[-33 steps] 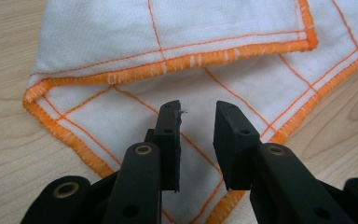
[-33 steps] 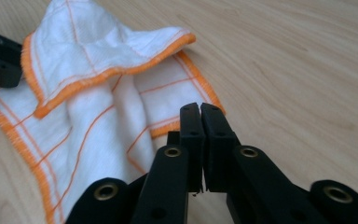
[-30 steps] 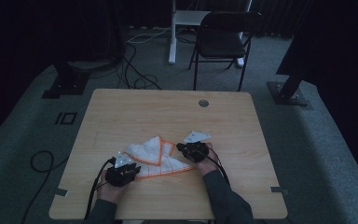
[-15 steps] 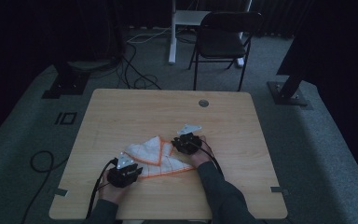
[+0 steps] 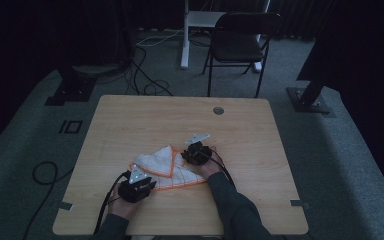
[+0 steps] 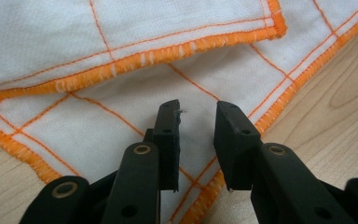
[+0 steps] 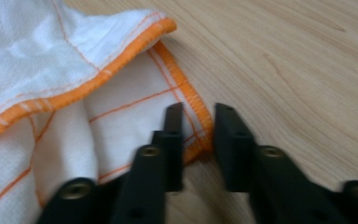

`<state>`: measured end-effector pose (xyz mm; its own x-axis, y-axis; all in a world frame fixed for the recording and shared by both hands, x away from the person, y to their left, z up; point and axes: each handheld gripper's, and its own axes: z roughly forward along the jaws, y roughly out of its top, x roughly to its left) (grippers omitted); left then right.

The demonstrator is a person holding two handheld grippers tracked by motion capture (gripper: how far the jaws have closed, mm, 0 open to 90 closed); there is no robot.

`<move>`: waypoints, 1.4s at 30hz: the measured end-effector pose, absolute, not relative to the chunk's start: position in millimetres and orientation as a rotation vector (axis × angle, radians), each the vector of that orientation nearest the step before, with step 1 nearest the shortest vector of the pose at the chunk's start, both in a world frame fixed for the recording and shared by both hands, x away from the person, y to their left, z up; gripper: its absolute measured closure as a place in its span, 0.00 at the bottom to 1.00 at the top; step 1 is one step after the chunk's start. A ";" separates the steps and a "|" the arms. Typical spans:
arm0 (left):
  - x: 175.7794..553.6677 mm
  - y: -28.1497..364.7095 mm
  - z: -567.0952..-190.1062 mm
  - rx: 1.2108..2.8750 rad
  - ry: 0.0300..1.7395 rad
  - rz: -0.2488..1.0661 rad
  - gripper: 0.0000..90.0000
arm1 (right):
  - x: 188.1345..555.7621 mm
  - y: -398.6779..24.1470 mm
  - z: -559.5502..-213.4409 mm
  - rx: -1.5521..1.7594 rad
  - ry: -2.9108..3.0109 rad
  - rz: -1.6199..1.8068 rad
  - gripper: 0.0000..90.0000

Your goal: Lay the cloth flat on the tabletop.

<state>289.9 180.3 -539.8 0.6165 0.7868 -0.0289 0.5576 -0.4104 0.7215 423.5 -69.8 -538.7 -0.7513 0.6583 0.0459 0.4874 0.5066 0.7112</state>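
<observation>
I am resting both claws on the white, orange-hemmed cloth (image 5: 166, 167) on the wooden desk (image 5: 130, 115): left claw (image 6: 196, 122) released, right claw (image 7: 198, 125) parted astride the hem.

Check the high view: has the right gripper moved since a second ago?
Yes. The right gripper has shifted left and slightly toward the person, away from the round table insert, over the cloth edge.

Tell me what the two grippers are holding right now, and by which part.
Nothing is gripped. The left gripper hovers open over the cloth. The right gripper has just been closing, with the orange hem between its jaws, unpinched.
</observation>
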 end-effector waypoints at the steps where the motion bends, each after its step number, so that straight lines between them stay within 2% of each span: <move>1: 289.6 180.6 -539.8 2.127 1.052 0.412 0.80 | 423.4 -69.6 -538.4 0.975 2.525 1.076 0.95; 10: 285.5 186.2 -538.7 2.134 1.058 0.397 0.84 | 423.8 -78.2 -535.9 0.975 2.477 0.984 0.97; 18: 279.4 190.8 -537.5 2.154 1.048 0.389 0.85 | 436.8 -118.2 -533.6 1.097 2.387 0.934 0.97; 28: 276.4 194.6 -537.4 2.162 1.024 0.370 0.84 | 451.9 -145.3 -519.6 1.157 2.300 0.897 0.97; 30: 276.6 194.8 -537.3 2.163 1.023 0.369 0.84 | 453.8 -148.2 -517.7 1.166 2.294 0.899 0.95; 33: 276.4 194.3 -537.3 2.162 1.022 0.369 0.83 | 450.2 -148.8 -513.8 1.186 2.271 0.911 0.84; 36: 276.1 193.1 -536.9 2.167 1.022 0.376 0.81 | 441.6 -147.1 -509.1 1.183 2.247 0.936 0.78; 42: 275.7 187.7 -535.3 2.162 1.015 0.395 0.79 | 410.6 -135.4 -509.9 1.098 2.334 0.990 0.76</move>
